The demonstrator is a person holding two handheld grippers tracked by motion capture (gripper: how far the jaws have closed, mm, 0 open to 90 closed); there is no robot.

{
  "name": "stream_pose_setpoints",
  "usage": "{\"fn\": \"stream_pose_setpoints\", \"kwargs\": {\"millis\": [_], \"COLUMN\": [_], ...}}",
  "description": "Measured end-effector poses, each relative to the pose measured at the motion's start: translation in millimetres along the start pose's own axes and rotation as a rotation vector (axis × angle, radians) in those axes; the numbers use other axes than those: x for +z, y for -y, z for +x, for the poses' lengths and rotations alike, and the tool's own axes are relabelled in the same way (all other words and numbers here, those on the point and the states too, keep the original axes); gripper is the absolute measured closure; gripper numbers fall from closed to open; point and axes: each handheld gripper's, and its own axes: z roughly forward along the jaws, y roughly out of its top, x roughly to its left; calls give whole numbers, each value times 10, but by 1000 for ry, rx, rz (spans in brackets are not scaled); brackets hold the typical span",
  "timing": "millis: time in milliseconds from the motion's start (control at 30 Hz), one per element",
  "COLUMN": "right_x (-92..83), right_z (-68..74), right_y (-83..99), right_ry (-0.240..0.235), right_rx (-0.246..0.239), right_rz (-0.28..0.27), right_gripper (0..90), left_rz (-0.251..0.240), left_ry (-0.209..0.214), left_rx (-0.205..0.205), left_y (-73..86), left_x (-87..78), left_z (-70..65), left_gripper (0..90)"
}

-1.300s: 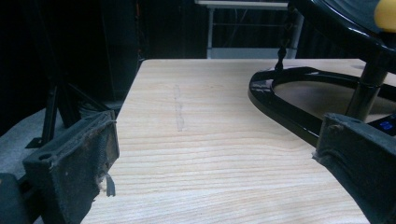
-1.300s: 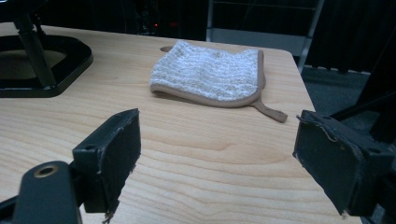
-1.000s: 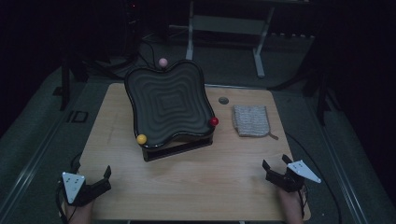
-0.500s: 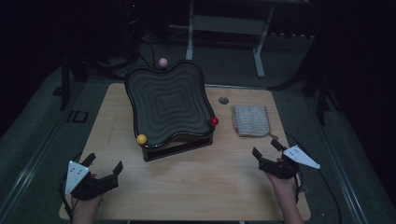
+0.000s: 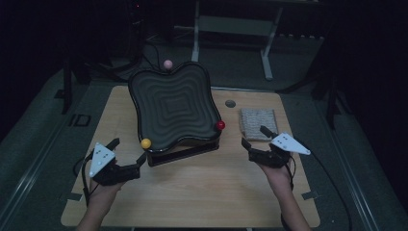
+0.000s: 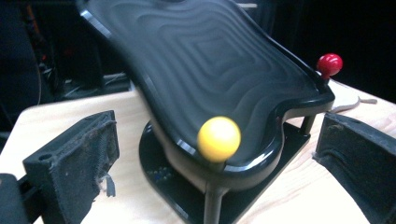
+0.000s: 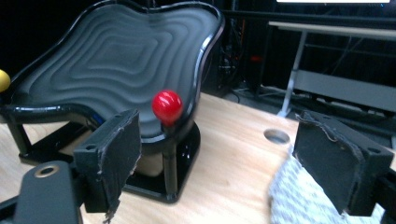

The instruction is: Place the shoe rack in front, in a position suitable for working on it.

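We see a wooden surface [image 5: 192, 192] with a black wavy tray [image 5: 173, 108] on a stand sitting tilted near its middle. The tray carries three ball knobs at its rim: a pink one [image 5: 167, 64] at the far edge, a red one [image 5: 220, 125] at the near right corner, and a yellow one [image 5: 146, 143] at the near left corner. A folded grey cloth [image 5: 257, 122] lies to the right of the tray, apart from it, with a small round hole [image 5: 230, 103] in the surface between them, farther back.

Our left gripper [image 5: 127, 159] hovers just beside the yellow knob, its fingers [image 6: 79, 158] spread wide and holding nothing; in the left gripper view the knob sits between them, untouched. Our right gripper [image 5: 255, 137] hangs near the cloth and the red knob. Its fingers [image 7: 114, 149] stand wide but have just been closing a little, with nothing gripped; the red knob shows between them, farther off.
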Motion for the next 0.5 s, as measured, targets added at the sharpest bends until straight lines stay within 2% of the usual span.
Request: {"fn": "stream_pose_setpoints", "kwargs": {"millis": [33, 67, 100, 167, 233, 300, 400, 433, 500], "right_x": [38, 38, 77, 158, 257, 418, 519, 597, 672], "right_z": [13, 13, 20, 32, 51, 61, 56, 53, 52], "right_y": [-15, -15, -31, -62, -92, -117, -114, -103, -82], "right_ry": [3, 3, -3, -26, -34, -49, -53, -56, -69], "right_rx": [-4, -4, -6, -3, -16, -24, -22, -21, 0], "right_rz": [-6, -6, -11, -21, -13, 12, 30, 45, 56], "right_gripper": [197, 197, 207, 232, 246, 280, 312, 335, 366], "left_rz": [10, 10, 20, 27, 31, 60, 67, 92, 121], "left_ry": [17, 17, 21, 42, 33, 39, 37, 53, 55], "left_rx": [27, 27, 45, 62, 72, 68, 73, 98, 105], "left_y": [-28, -28, -34, -29, -21, -12, -7, 10, 30], "left_x": [79, 79, 123, 185, 236, 325, 348, 393, 426], "left_z": [-29, -29, -46, -49, -43, -16, -12, 12, 35], "left_gripper": [0, 0, 0, 77, 135, 145, 168, 218, 284]}}
